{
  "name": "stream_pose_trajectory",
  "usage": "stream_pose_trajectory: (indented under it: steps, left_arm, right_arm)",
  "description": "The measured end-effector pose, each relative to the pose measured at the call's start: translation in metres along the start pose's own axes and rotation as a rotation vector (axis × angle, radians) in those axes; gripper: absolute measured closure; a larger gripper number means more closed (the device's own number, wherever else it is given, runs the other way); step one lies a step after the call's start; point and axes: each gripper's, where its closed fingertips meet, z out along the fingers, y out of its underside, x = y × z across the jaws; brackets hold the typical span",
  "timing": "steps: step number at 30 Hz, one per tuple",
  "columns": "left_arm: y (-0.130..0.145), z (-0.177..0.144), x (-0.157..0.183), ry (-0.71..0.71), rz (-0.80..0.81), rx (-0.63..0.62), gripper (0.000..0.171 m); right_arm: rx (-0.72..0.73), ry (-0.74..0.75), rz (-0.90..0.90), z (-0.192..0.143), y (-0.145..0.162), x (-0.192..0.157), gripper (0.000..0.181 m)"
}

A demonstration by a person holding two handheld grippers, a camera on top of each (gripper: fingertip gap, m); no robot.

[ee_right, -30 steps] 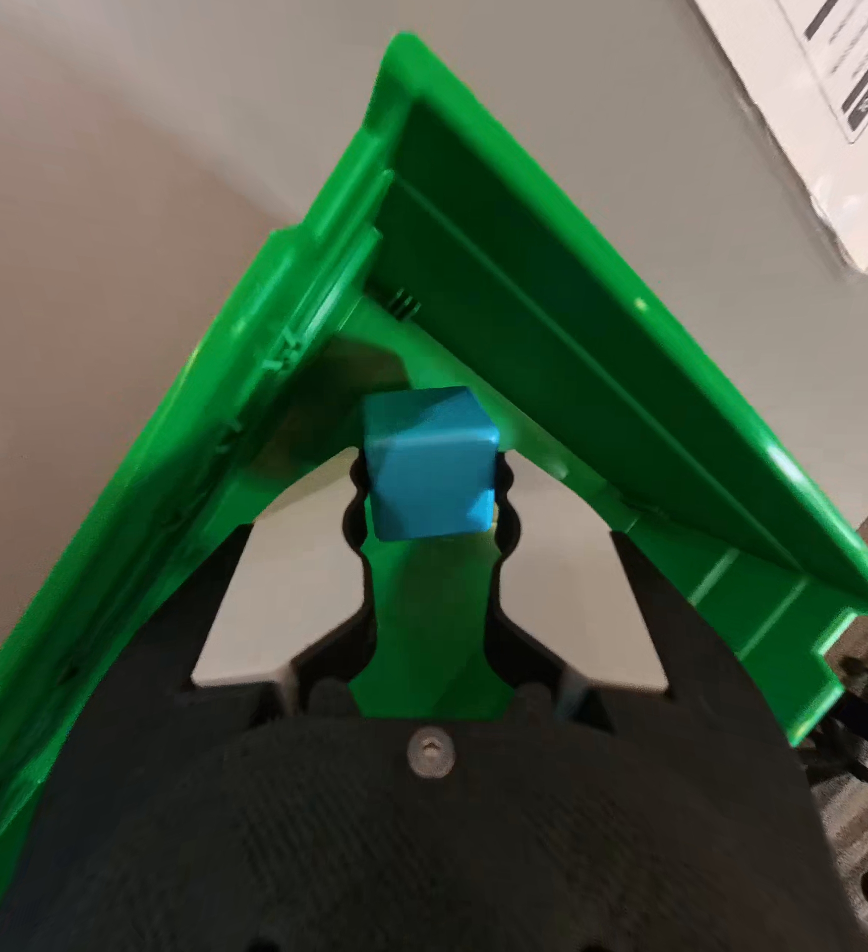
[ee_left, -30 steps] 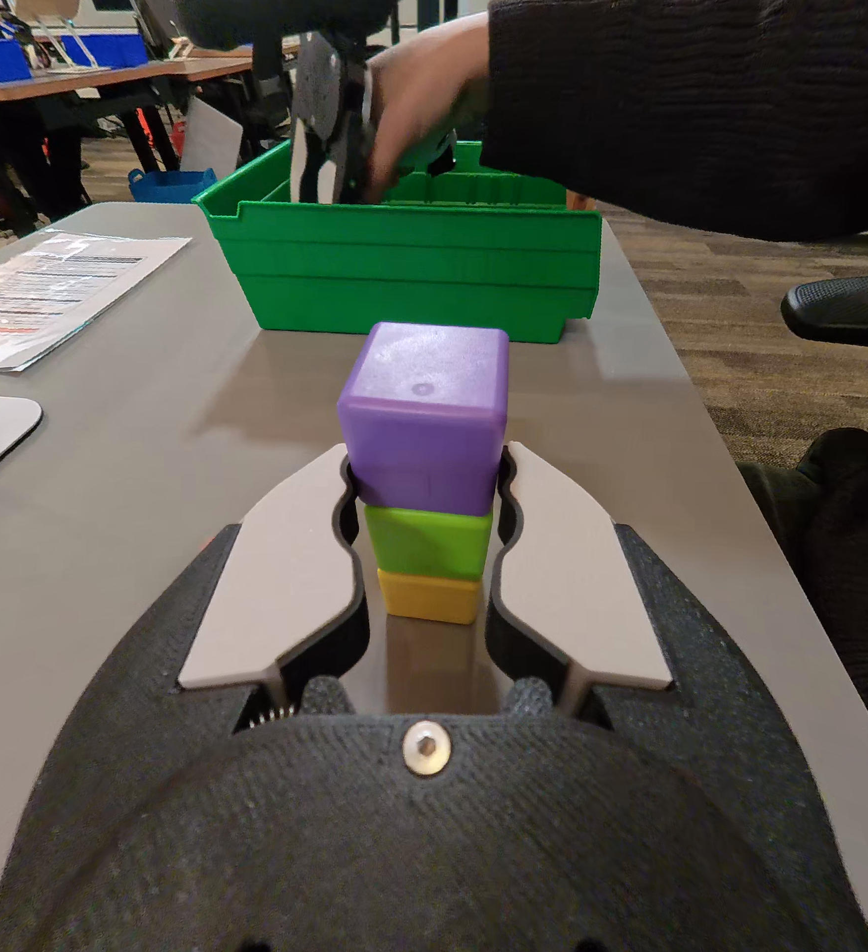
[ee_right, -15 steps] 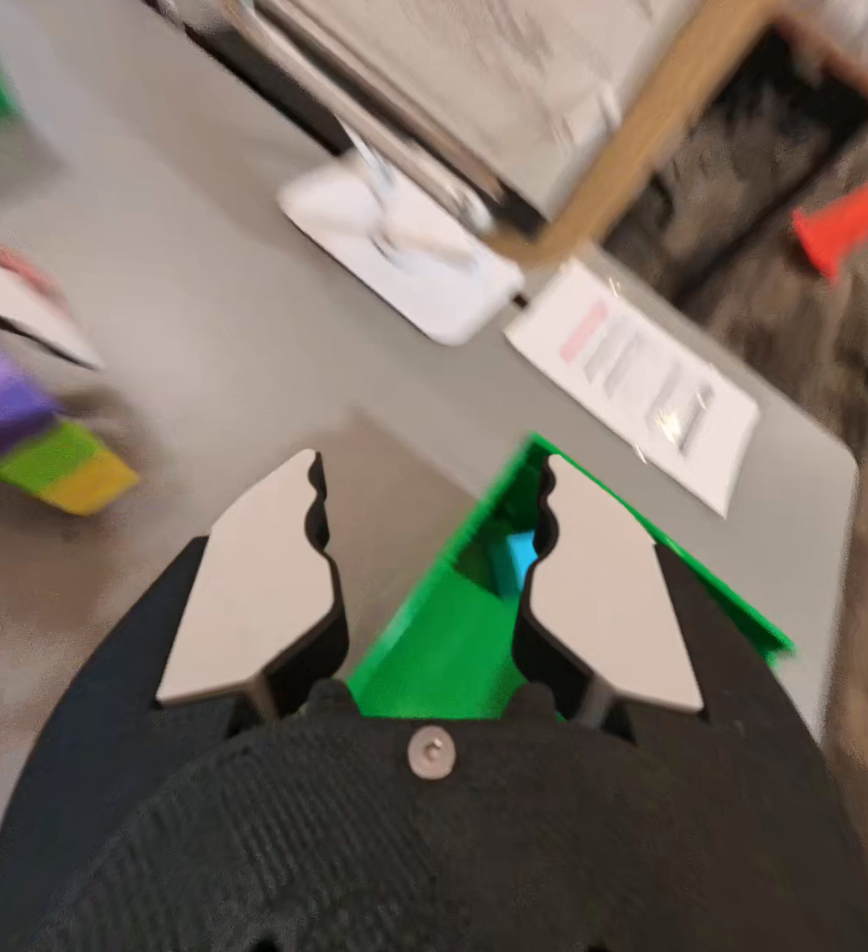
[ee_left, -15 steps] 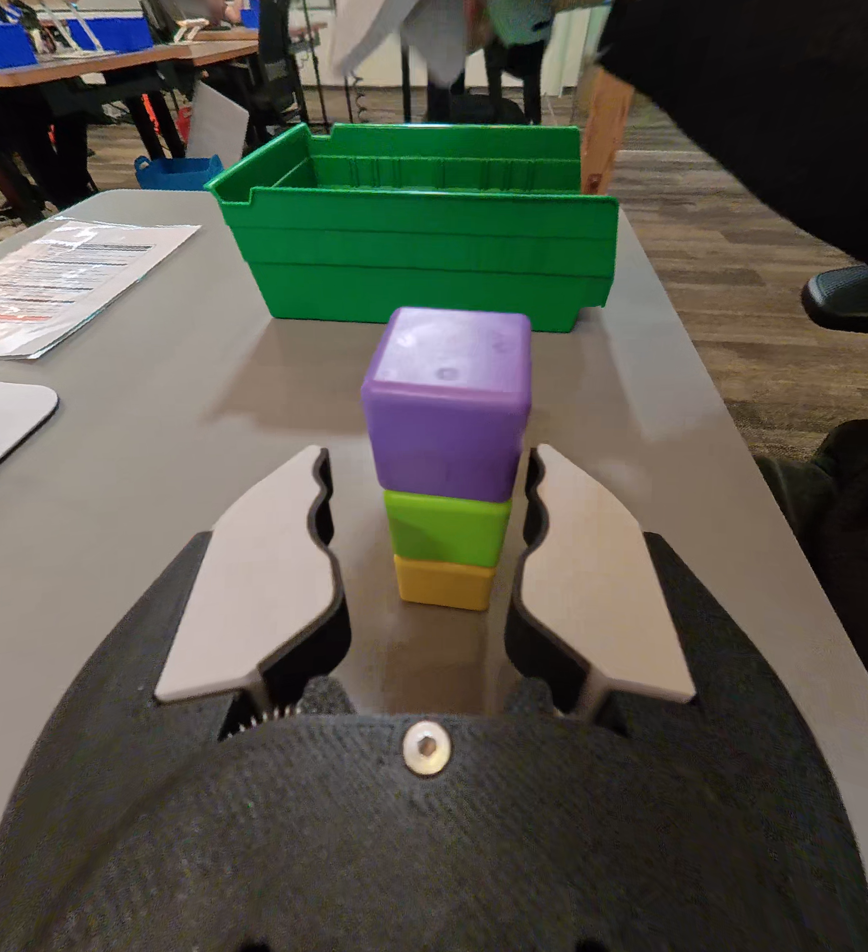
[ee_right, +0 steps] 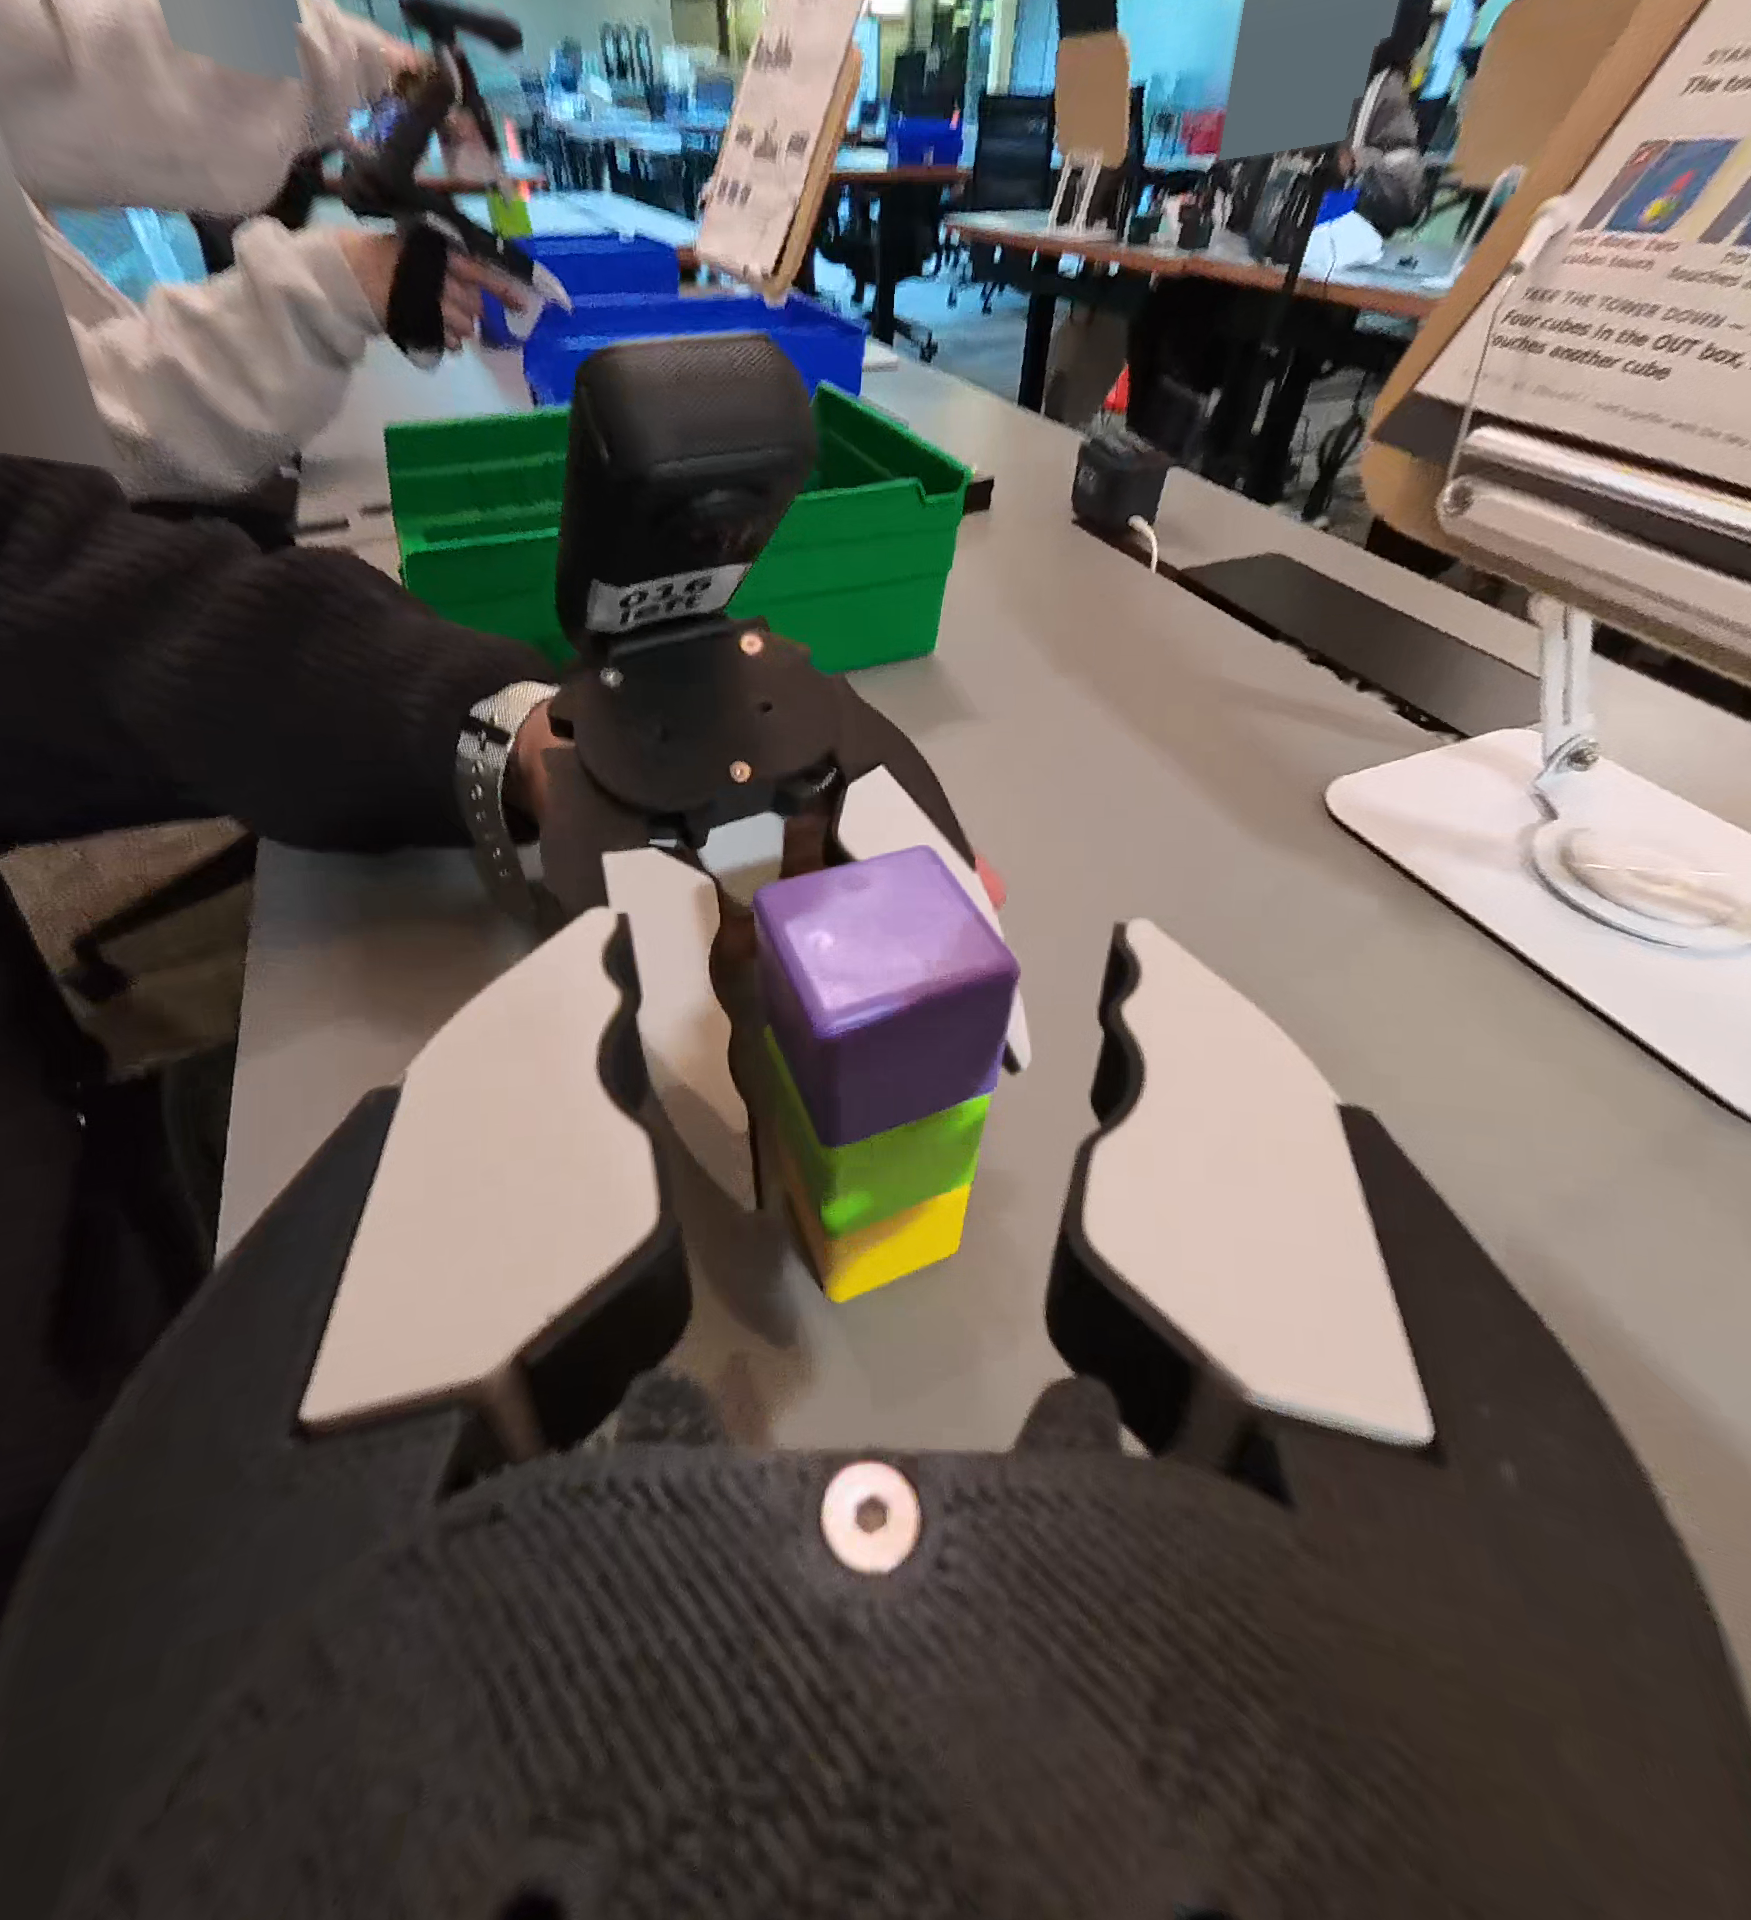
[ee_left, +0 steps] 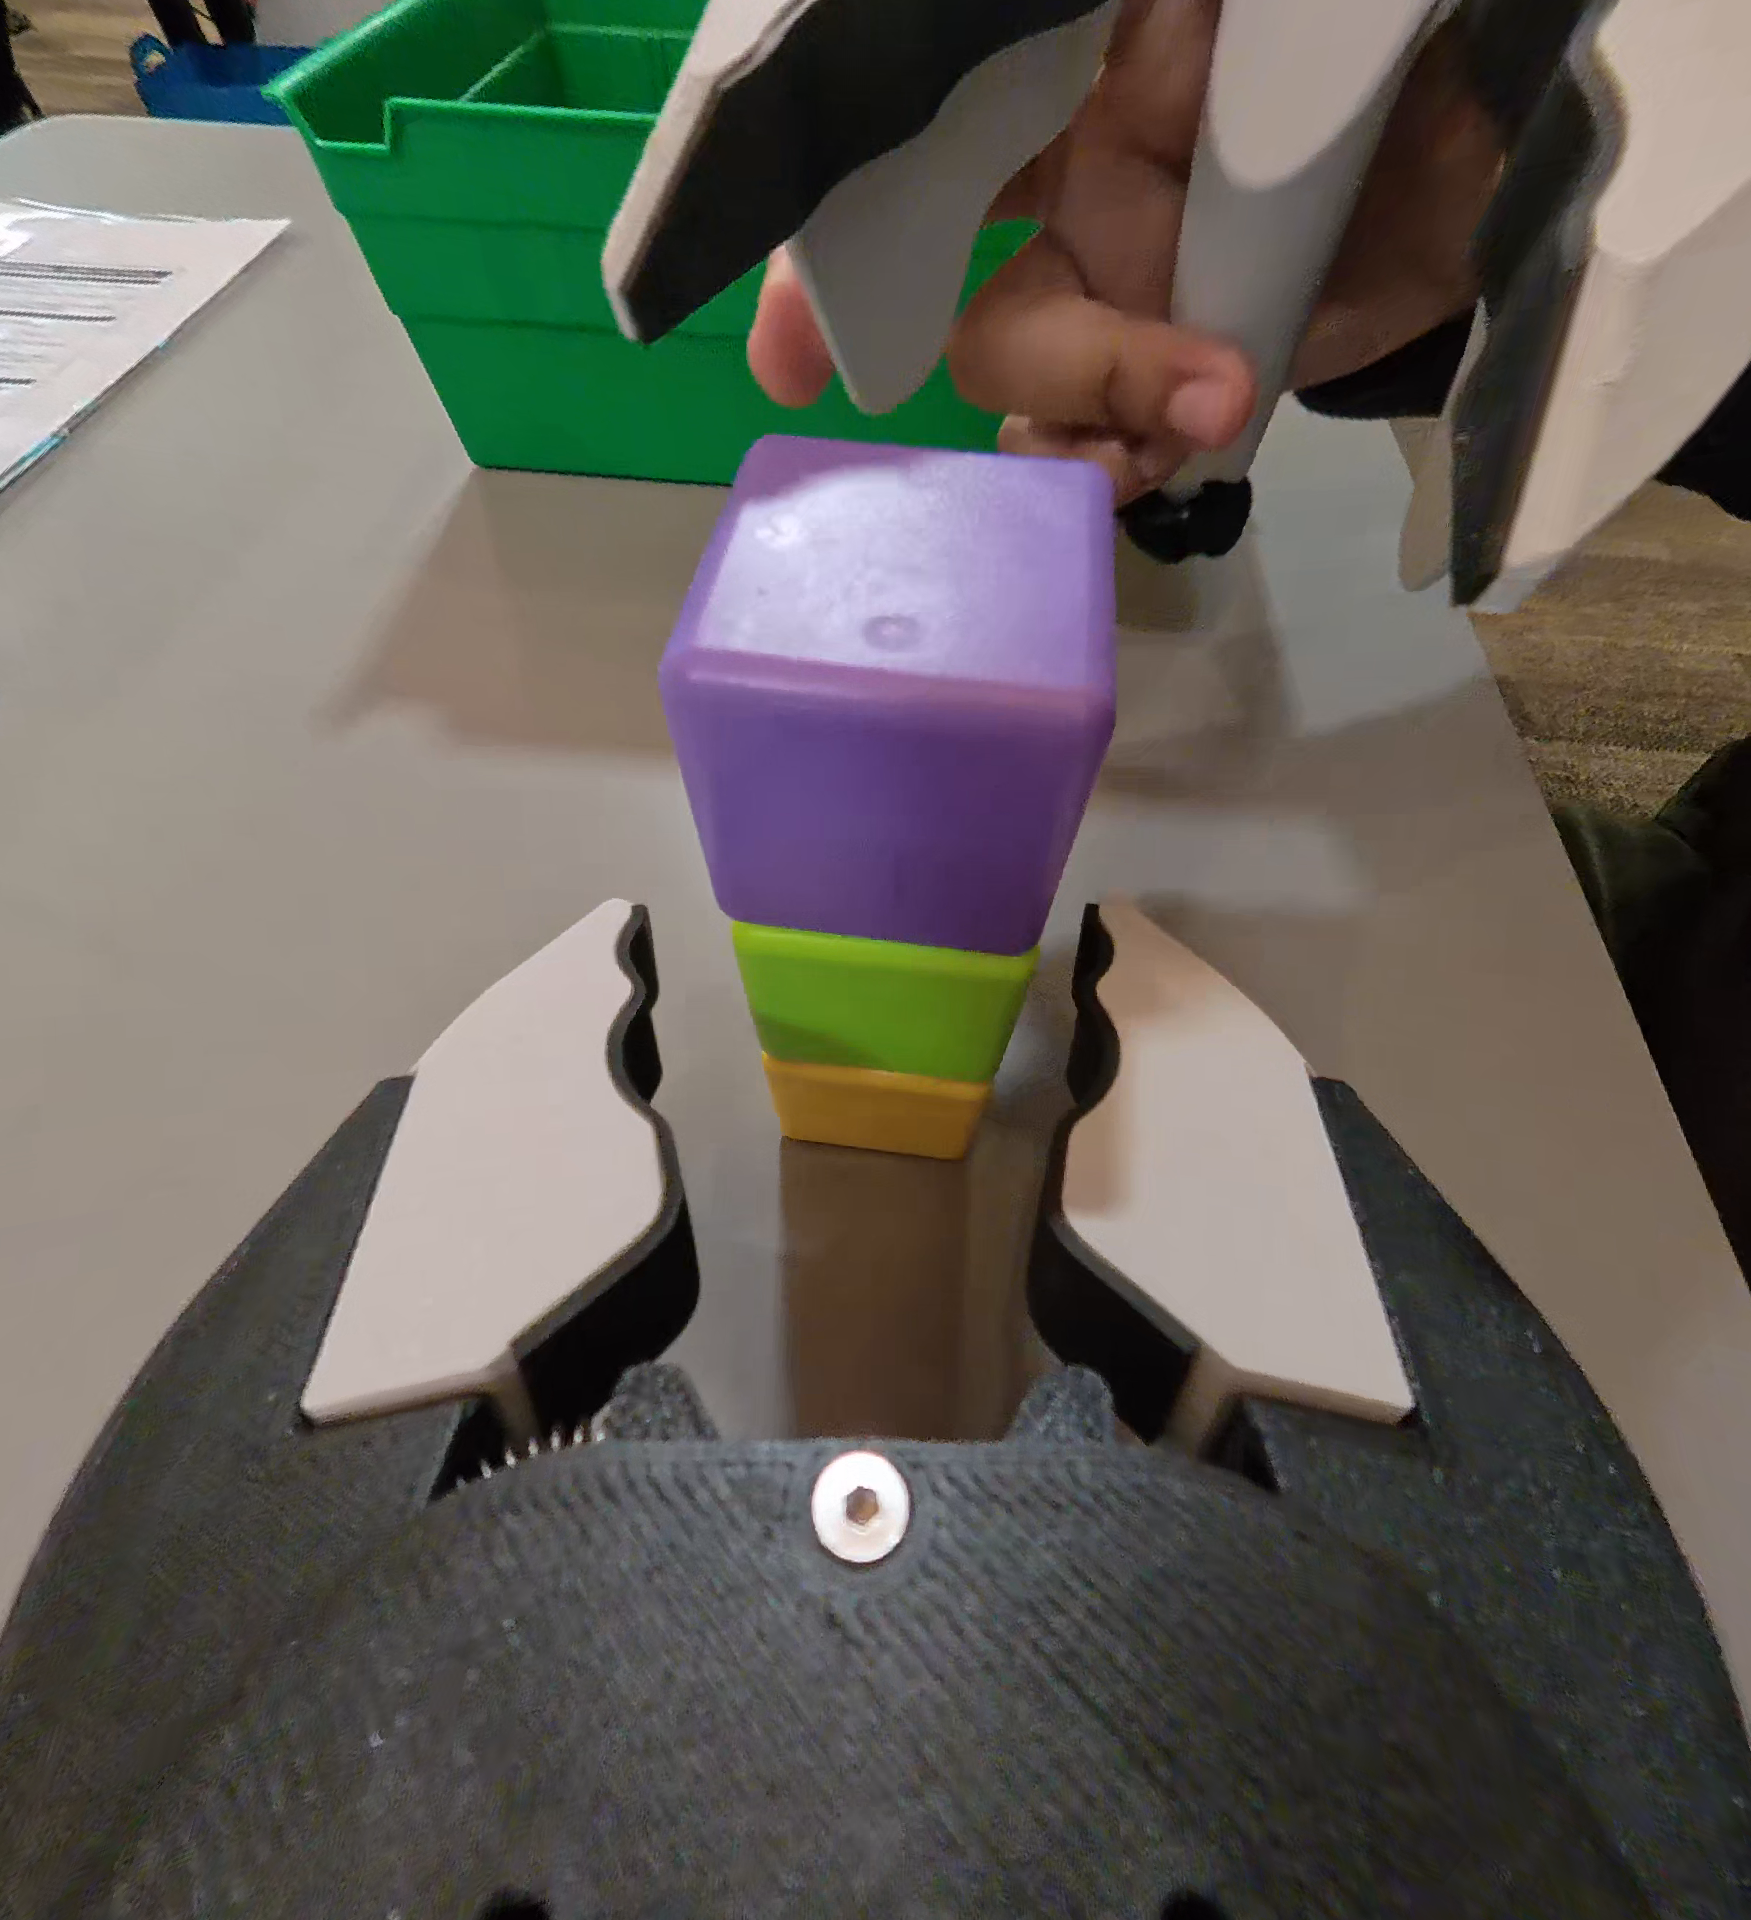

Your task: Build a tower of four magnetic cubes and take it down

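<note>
Claws, left (ee_left: 866, 1023) and right (ee_right: 866, 1023), gape empty around the cube stack (ee_right: 876, 1070) (yellow base half hidden).

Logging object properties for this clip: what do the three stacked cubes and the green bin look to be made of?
Purple cube, lime cube, yellow cube: likely moulded plastic, smooth semi-gloss, with rounded edges, soft highlights and a small moulding dimple on the purple top. Green bin: probably rigid glossy plastic, with a stepped rim and uniform colour.
</note>
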Motion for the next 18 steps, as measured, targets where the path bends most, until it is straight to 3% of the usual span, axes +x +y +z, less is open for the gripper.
stream_pose_trajectory:
  steps: [8,18]
  left_arm:
    - [0.003,0.002,0.004,0.04,-0.009,-0.021,0.12]
    - [0.003,0.003,0.005,0.059,-0.017,-0.027,0.12]
  right_arm:
    - [0.069,-0.023,0.024,0.01,0.009,0.001,0.096]
    - [0.091,-0.003,-0.017,0.02,0.022,0.004,0.125]
